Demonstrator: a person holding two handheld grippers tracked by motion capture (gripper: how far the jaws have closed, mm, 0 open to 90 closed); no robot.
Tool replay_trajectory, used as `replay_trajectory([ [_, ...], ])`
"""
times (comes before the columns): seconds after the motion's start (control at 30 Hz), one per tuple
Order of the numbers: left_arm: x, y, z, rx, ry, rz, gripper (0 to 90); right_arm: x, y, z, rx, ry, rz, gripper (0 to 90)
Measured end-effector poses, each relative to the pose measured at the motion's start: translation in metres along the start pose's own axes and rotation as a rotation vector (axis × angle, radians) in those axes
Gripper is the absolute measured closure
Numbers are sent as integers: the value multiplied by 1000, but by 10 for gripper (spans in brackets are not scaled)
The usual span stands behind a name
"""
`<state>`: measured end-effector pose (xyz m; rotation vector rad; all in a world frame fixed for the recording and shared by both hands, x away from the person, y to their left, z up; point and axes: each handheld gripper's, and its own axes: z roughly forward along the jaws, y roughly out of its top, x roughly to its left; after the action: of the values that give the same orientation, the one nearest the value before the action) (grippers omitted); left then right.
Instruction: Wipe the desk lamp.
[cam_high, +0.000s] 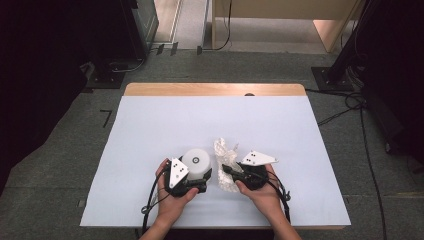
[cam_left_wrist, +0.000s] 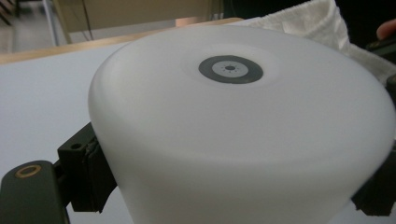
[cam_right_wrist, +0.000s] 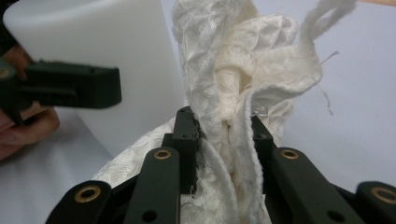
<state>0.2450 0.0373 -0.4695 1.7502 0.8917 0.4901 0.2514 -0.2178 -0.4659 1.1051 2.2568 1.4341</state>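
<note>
A white round container (cam_high: 195, 164) with a grey ring mark on its top (cam_left_wrist: 230, 69) stands near the table's front middle. My left gripper (cam_high: 200, 181) is shut on it, one black jaw on each side of its wall (cam_left_wrist: 261, 154). To its right lies a bunched white cloth (cam_high: 224, 156). My right gripper (cam_high: 226, 170) is shut on the cloth (cam_right_wrist: 233, 93), which bulges up between the two black jaws. In the right gripper view the container (cam_right_wrist: 107, 51) stands at the left, next to the cloth, with one left finger (cam_right_wrist: 74, 86) across its side.
A white sheet (cam_high: 210, 130) covers the table; a strip of bare wood (cam_high: 215, 89) shows along the far edge. Beyond it lie grey floor, cables (cam_high: 350, 107) and dark stands. A hand (cam_high: 172, 197) grips each gripper at the front edge.
</note>
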Motion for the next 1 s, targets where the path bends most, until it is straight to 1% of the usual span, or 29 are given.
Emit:
replay_trajectory([
  [0.07,12,3,-4,-40,-81,-52,88,2,0,0,-1,3,3,724],
  [0.1,17,5,-7,-56,-120,-62,88,3,0,1,-1,7,3,724],
  [0.13,21,8,-9,-65,-154,-60,88,4,0,2,-1,16,-2,724],
  [0.17,23,11,-12,-76,-186,-51,88,6,0,3,1,26,7,724],
  [0.23,24,14,-16,-94,-235,-16,88,12,0,6,6,47,4,724],
  [0.27,22,16,-17,-96,-252,10,87,15,0,8,7,52,-9,725],
  [0.3,20,16,-17,-96,-257,34,88,19,0,9,7,52,-17,725],
  [0.33,20,16,-17,-96,-257,34,88,19,0,9,7,52,-17,725],
  [0.37,18,17,-18,-92,-261,56,88,23,1,9,2,52,-25,727],
  [0.4,15,16,-17,-82,-281,80,88,24,2,8,-2,52,-26,728],
  [0.43,15,16,-17,-82,-281,80,88,24,3,6,-10,46,-27,729],
  [0.47,14,16,-16,-74,-294,88,88,24,3,6,-10,46,-27,729],
  [0.5,11,15,-13,-54,-299,103,88,23,5,2,-31,46,-22,730],
  [0.57,7,12,-10,-25,-291,137,88,22,9,-4,-61,56,-20,730],
  [0.6,5,11,-8,-9,-287,154,88,22,11,-7,-75,52,-21,730],
  [0.63,4,10,-7,-1,-285,162,88,22,13,-9,-88,48,-30,730],
  [0.73,4,10,-4,9,-298,160,88,22,19,-18,-123,54,-35,730],
  [0.87,4,9,-3,22,-298,167,88,23,21,-24,-162,53,-47,730],
  [0.93,5,9,-3,22,-291,170,88,24,21,-22,-159,50,-56,731],
  [1.0,5,11,-5,12,-291,163,88,23,19,-20,-145,53,-47,731],
])
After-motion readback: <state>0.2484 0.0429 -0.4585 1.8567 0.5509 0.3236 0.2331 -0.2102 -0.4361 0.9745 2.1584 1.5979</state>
